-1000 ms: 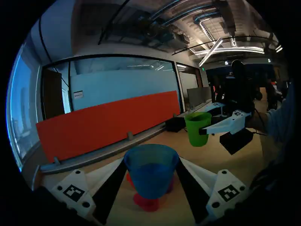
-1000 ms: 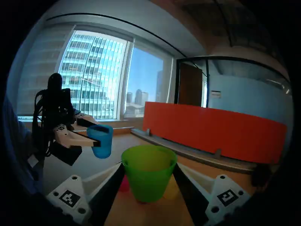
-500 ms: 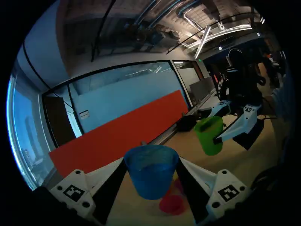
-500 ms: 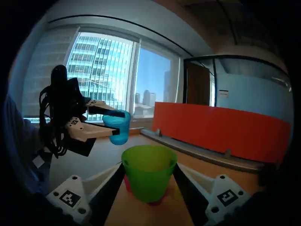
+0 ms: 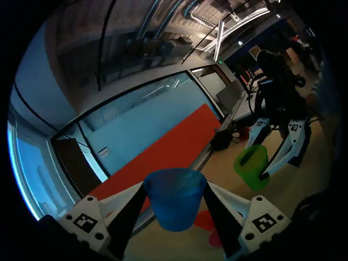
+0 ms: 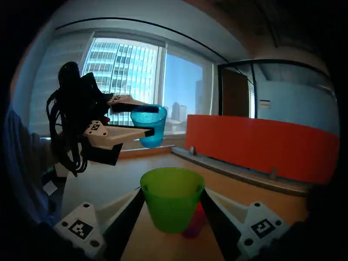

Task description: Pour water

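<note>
My left gripper [image 5: 175, 204] is shut on a blue cup [image 5: 175, 198], held close in the left gripper view and tilted with the hand. The same blue cup [image 6: 149, 124] shows in the right gripper view, raised above and to the left, gripped by the left gripper [image 6: 145, 118]. My right gripper [image 6: 172, 209] is shut on a green cup [image 6: 172, 198], upright over the wooden table [image 6: 108, 174]. From the left gripper view the green cup [image 5: 252, 166] hangs lower right, in the right gripper [image 5: 257, 164].
Red and pink cups [image 5: 204, 219] stand on the table under the blue cup; a pink cup [image 6: 195, 222] sits behind the green one. An orange partition [image 6: 265, 145] runs along the table's far side. A black box [image 5: 221, 140] lies near it. A sleeve [image 6: 21, 161] is at the left.
The left gripper has lifted the blue cup higher and tilted it, moving nearer above the green cup. The green cup has stayed almost still in the right gripper.
</note>
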The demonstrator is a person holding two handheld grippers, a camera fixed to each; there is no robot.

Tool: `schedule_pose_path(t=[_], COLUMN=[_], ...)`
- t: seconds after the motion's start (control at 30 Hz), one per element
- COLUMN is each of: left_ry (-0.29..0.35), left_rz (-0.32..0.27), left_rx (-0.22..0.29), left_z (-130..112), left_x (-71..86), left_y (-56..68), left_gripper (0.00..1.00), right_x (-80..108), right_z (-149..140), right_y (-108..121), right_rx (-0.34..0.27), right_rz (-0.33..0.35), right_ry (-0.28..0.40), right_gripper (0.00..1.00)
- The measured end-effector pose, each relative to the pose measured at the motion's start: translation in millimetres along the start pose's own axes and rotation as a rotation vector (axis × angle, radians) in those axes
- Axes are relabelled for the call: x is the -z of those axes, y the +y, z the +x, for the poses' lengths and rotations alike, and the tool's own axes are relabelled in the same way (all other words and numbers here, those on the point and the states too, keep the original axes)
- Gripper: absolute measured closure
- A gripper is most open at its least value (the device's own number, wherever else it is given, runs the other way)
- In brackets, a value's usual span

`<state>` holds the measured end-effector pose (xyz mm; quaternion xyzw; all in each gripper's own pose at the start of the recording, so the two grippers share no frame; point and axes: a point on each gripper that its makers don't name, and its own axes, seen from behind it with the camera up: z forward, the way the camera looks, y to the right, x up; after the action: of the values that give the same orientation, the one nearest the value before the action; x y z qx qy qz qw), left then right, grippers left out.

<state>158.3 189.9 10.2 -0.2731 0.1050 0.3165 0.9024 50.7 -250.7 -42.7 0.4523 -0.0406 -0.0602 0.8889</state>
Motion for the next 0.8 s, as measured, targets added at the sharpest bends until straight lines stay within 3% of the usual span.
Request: schedule_pose_path(t=[0.47,0.8], left_ry=[0.035,0.056], left_rz=[0.004,0.001], left_rx=[-0.188,-0.281], left_z=[36.8,53.4], left_x=[-1.3,-4.5], left_y=[-0.9,1.2], left_gripper=[0.13,0.13], right_x=[-20.7,-31.0], right_z=[-3.1,-4.9], right_y=[-24.3,-34.9], right_rx=[0.004,0.003], right_rz=[0.062,0.087], right_ry=[-0.006,-0.008], right_gripper=[0.1,0.1])
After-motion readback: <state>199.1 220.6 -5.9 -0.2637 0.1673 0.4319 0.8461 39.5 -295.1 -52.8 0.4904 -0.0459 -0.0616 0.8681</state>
